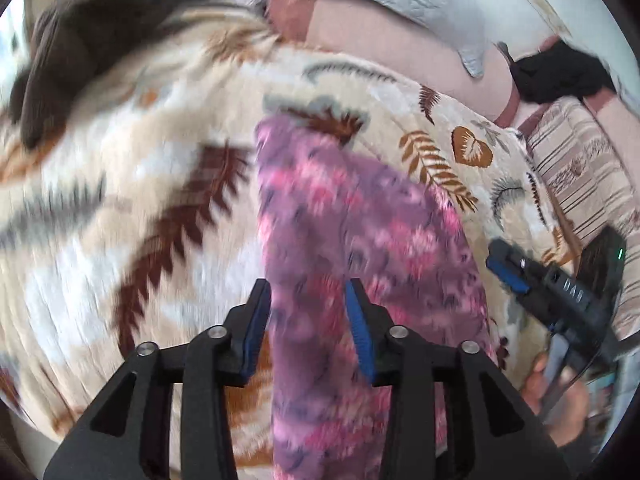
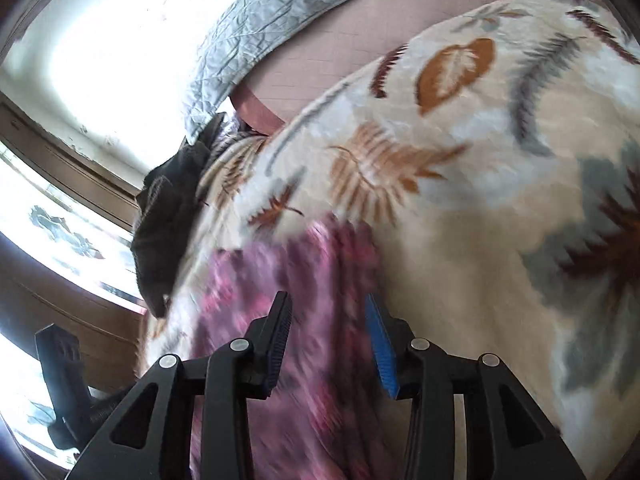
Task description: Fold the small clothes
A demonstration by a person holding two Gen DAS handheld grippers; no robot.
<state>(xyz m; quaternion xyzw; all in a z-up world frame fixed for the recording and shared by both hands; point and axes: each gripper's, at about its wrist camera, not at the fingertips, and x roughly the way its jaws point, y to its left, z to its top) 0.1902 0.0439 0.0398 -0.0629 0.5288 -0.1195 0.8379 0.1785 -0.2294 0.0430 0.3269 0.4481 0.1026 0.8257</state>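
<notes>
Pink-and-purple floral garment laid lengthwise on the leaf-print blanket of the bed, flat for folding. Left tool spread wide astride the near end, gripping nothing. Right tool likewise wide, above the cloth. Dark brown garment lying apart.

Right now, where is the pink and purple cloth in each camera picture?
Left wrist view: the pink and purple cloth runs from the middle down to the bottom edge, between the open jaws.
Right wrist view: the cloth lies lower middle, running down between the open jaws.
Shared landmark: the dark brown garment on the leaf-print blanket, beyond the cloth.
</notes>
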